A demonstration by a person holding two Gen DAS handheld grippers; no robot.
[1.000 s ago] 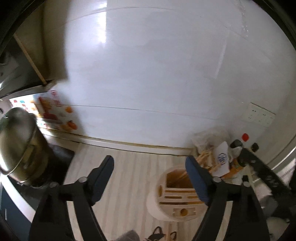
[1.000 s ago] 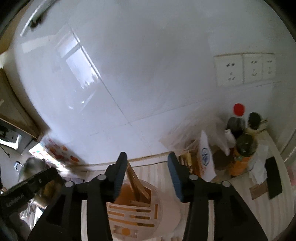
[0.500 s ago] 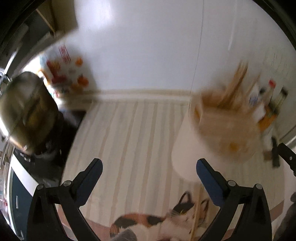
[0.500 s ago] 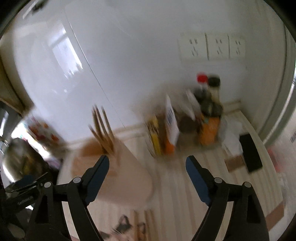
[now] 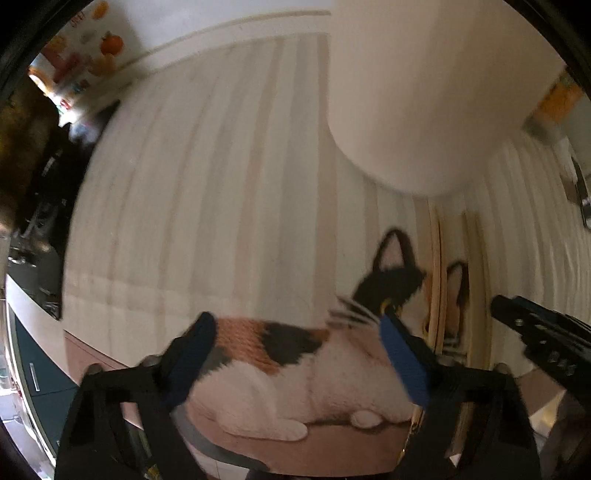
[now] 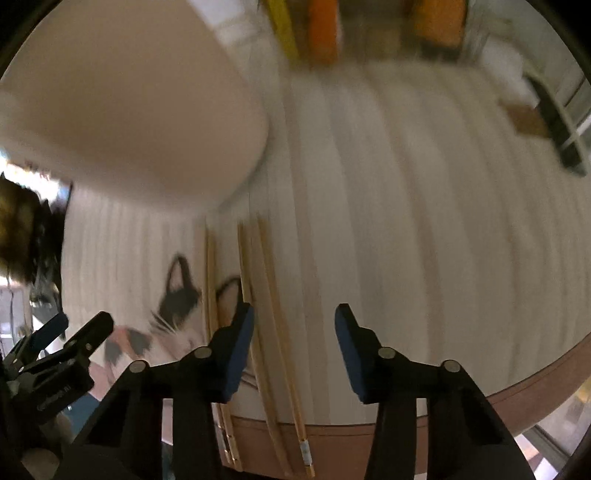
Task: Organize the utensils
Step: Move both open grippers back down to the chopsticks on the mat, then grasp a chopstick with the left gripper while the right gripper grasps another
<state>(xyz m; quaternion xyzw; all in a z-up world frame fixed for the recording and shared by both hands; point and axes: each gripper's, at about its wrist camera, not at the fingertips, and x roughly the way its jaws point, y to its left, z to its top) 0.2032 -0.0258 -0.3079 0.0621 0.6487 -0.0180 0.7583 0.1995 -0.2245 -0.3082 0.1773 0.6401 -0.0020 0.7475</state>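
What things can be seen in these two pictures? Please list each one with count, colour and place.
chopsticks: several, exact count unclear, light wood, flat on the mat in front of the holder
utensil holder: one, cream white, standing on the mat, far left
mat: one, pale stripes with a calico cat print, under everything
bottles and packets: blurred, orange and yellow, at the back
left hand-held gripper: one, black with blue pads, open over the cat print
right hand-held gripper: one, same colours, open, nothing held

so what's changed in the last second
Both hand-held grippers came down from facing the wall to just over the cat-print mat. The right one, jaws just closing, sits beside the chopsticks; the left holds nothing. Holder and chopsticks stayed put.
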